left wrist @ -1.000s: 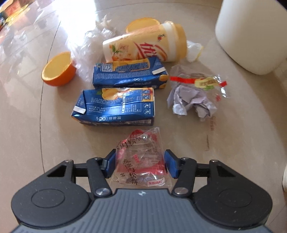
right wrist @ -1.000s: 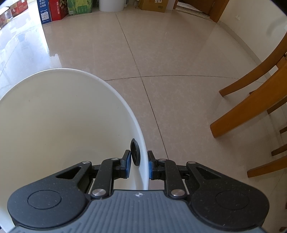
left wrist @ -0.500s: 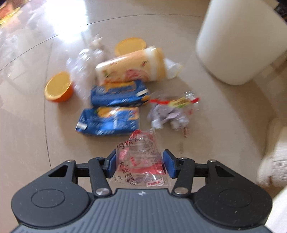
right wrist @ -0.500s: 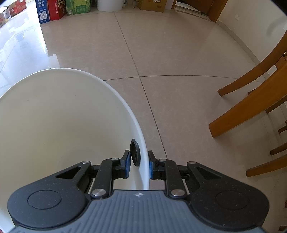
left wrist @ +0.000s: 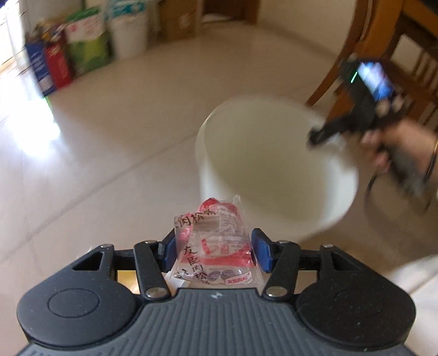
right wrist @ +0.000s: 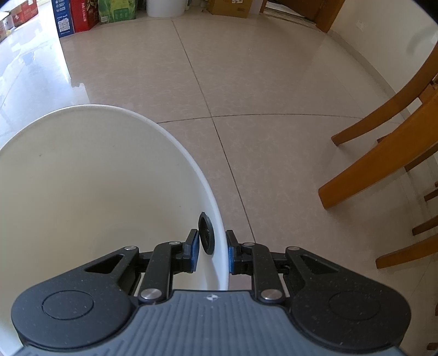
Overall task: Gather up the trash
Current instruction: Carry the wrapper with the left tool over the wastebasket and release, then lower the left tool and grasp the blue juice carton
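My left gripper [left wrist: 215,250] is shut on a clear and red snack wrapper [left wrist: 215,243] with Chinese print, held in the air just short of the white bin [left wrist: 276,161]. The bin's inside looks bare in both views. My right gripper [right wrist: 212,250] is shut on the rim of the white bin [right wrist: 115,175], one finger inside by a black round fitting [right wrist: 205,237], the other outside. In the left wrist view the right gripper [left wrist: 317,135] shows at the bin's far right rim, held by a hand [left wrist: 394,145]. The left wrist view is blurred.
Pale tiled floor [right wrist: 260,82] stretches ahead. Wooden chair legs [right wrist: 383,164] stand to the right of the bin. Along the far wall stand coloured boxes [left wrist: 63,63], a white bucket [right wrist: 165,6] and a cardboard box [right wrist: 228,6].
My left gripper swung away from the trash pile on the floor toward the white bin, carrying the wrapper. The pile has left view. The right gripper kept its hold on the rim.
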### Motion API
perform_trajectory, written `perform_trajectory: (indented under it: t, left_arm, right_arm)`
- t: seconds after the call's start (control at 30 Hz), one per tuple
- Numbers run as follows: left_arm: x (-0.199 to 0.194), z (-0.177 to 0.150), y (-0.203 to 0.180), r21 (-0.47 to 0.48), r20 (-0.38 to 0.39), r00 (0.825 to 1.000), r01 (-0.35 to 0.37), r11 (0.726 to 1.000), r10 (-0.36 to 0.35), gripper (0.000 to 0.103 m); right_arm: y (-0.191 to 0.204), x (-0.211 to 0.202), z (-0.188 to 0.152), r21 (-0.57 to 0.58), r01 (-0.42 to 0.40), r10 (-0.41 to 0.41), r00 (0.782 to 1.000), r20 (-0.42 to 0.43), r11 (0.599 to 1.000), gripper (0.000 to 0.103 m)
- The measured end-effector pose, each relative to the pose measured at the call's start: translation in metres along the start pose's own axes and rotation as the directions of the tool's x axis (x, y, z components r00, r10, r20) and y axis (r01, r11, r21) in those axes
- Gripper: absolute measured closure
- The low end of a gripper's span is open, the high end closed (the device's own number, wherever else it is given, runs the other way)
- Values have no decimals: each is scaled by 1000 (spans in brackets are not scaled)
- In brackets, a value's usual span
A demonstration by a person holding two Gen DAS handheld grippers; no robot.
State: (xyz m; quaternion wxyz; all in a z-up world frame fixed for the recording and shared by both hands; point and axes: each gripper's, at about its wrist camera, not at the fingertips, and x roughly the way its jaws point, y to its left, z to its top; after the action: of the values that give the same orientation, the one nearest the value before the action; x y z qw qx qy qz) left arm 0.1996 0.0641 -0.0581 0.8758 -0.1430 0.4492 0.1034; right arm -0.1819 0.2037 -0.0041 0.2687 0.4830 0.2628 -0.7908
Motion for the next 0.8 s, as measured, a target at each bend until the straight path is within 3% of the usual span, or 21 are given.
perform_trajectory:
  t: [0.13, 0.2, 0.27, 0.6, 0.8]
  left_arm:
    - [17, 40, -24, 12, 59, 996, 69, 998, -69, 38]
    - [25, 47, -32, 3, 76, 994, 80, 997, -80, 10]
    - [28, 49, -37, -7, 110, 992, 64, 998, -63, 9]
    - [21, 39, -22, -72, 99, 994, -38, 997, 45, 8]
    - [17, 4, 8, -120, 89, 989, -104, 987, 115, 6]
  right_arm:
    - [-1, 1, 1, 11, -3, 3, 1000, -4, 1000, 80]
    - [-1, 1, 0, 10, -5, 5, 1000, -3, 1000, 80]
    - [0, -1, -1, 12, -5, 5, 1000, -2, 1000, 80]
    - [0, 0, -2, 15, -12, 12, 1000, 0, 1000, 80]
    - [1, 0, -2, 17, -10, 10, 1000, 0, 1000, 80]
